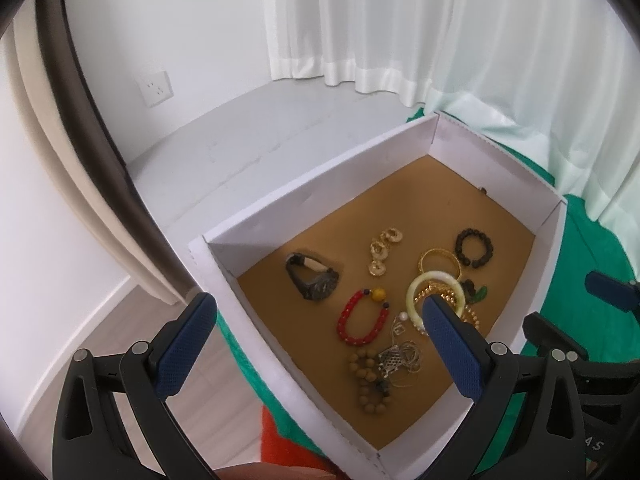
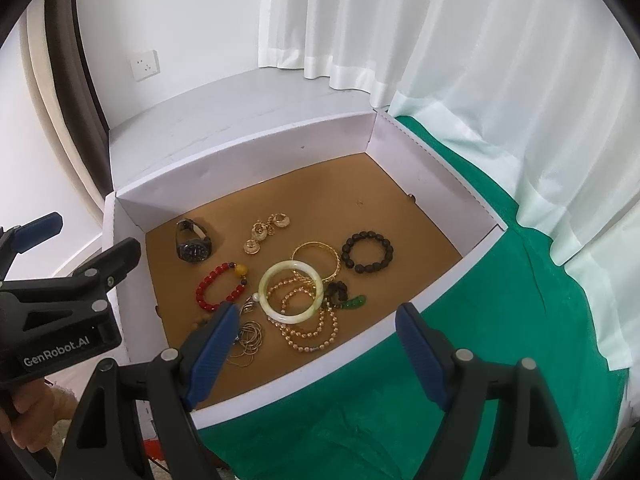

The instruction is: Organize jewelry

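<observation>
In the left wrist view, a white box (image 1: 256, 256) with a brown floor is seen in the middle and lower right of the frame, standing on a green cloth (image 1: 592, 264). The left gripper (image 1: 316, 312) is held wide open and empty, one blue finger outside the box's left wall at lower left, the other over the jewelry at lower right. Between the fingers and slightly above them lie a red bead bracelet (image 1: 362, 318), a watch (image 1: 312, 280) and gold earrings (image 1: 382, 254). A pale jade bangle (image 1: 416, 292) is partly covered by the right finger's tip. A black bead bracelet (image 1: 474, 248) lies at upper right of the cluster, a tan bead bracelet (image 1: 370, 376) and a tangled silver chain (image 1: 400, 356) low in the box.

In the right wrist view, the same box (image 2: 248, 168) fills the centre. The right gripper (image 2: 316, 322) is likewise spread wide with nothing held, its fingers at the lower edge of the box's near wall. The jade bangle (image 2: 291, 292) lies flat directly above the gap between the fingers, resting on a gold bead necklace (image 2: 312, 332) and overlapping gold bangles (image 2: 316, 260). Being round, the bangle has no long axis and points no way; its opening faces up. The left gripper (image 2: 48, 236) is seen at the left edge.

The right gripper is judged nearer the jade bangle, which lies straight ahead of it, so a forward and downward reach would be called for
</observation>
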`<state>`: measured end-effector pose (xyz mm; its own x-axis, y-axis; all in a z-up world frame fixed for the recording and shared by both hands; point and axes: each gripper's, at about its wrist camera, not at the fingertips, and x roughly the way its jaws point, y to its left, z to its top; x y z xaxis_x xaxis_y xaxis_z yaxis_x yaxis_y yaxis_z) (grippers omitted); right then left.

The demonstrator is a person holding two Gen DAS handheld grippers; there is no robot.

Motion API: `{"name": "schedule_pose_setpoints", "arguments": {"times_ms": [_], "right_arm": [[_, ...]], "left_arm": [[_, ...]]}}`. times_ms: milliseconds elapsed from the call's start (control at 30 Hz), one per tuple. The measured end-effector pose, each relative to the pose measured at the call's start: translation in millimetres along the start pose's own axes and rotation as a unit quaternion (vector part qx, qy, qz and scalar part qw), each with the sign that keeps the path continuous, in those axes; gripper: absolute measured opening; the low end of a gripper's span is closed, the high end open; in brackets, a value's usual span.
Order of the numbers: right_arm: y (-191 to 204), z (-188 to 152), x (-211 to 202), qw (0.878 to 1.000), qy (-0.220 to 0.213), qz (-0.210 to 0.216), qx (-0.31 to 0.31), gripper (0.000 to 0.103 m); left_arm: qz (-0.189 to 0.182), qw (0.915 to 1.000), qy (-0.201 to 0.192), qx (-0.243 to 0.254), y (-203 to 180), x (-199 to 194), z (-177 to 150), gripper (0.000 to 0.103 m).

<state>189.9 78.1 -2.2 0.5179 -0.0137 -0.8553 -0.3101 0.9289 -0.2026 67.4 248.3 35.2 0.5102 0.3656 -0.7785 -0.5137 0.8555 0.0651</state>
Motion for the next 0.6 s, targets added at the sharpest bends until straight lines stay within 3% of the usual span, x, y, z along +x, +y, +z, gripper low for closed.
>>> {"name": "schedule_pose_setpoints", "arguments": {"times_ms": [600], "right_arm": [[-4.2,-1.4,4.9,1.000,0.000,-0.013,0.001,0.082]], "left_arm": [[-0.012,0.9999,-0.003,-0.004,-2.6,-2.6,-4.1,0.102]]}}
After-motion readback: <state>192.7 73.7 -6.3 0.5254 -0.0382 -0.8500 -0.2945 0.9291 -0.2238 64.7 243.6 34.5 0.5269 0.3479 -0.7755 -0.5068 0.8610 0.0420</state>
